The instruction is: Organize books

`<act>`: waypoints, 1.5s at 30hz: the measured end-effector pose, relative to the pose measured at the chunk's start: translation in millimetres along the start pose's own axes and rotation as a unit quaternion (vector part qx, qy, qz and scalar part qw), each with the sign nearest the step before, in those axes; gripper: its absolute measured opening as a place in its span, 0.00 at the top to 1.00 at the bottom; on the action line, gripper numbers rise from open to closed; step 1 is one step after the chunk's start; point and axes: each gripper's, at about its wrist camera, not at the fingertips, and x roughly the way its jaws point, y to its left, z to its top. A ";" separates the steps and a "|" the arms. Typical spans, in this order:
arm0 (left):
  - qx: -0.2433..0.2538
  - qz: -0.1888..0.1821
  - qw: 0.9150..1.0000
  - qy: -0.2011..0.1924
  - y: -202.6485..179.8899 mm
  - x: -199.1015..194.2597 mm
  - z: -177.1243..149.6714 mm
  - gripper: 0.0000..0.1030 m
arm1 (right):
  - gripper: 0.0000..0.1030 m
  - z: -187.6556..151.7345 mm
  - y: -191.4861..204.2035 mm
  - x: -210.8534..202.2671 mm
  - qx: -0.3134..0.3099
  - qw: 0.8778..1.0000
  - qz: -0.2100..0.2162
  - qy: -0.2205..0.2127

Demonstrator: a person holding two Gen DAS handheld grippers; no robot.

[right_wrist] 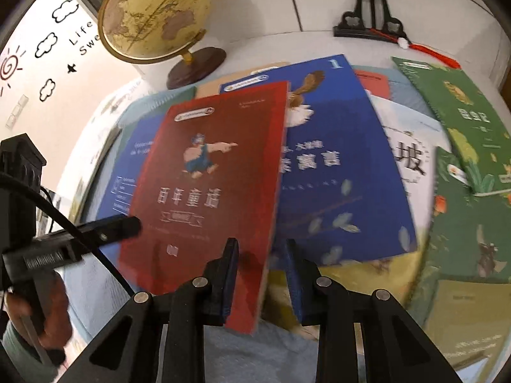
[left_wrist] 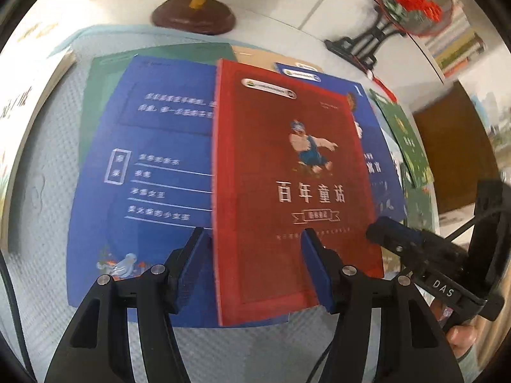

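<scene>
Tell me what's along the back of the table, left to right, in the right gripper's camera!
Globe → black stand → red tassel.

Both wrist views close, angled steeply down over book pile; shared: red book (left_wrist: 297, 191) (right_wrist: 204, 198), globe (left_wrist: 194, 12) (right_wrist: 153, 16).

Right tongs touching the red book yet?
Cannot tell. Right wrist view: red book edge lies between the right tongs, but blur hides any contact.
</scene>
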 end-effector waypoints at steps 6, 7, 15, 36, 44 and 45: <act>-0.016 -0.060 0.998 -0.019 4.2 -15.7 -0.5 0.45 | 0.72 -3.9 5.6 1.9 -0.004 1.000 -0.019 -0.012; -0.022 -0.089 0.995 -0.026 5.9 -22.7 -0.2 0.45 | 0.72 -3.7 0.6 0.9 0.004 1.000 -0.017 -0.014; -0.042 -0.171 0.983 -0.044 0.6 -35.2 11.3 0.61 | 0.72 -4.5 -22.9 -3.9 0.052 0.998 0.032 -0.020; -0.162 -0.328 0.930 0.037 -10.4 19.4 14.3 0.88 | 0.38 -6.7 -61.1 -22.0 0.170 0.967 0.189 -0.016; -0.144 -0.277 0.949 0.044 -6.5 15.4 10.2 0.89 | 0.73 -0.7 -57.1 -10.1 0.198 0.955 0.218 -0.023; -0.132 -0.260 0.956 0.042 -8.0 13.1 10.2 0.89 | 0.76 -0.6 -53.5 -11.9 0.191 0.958 0.214 -0.025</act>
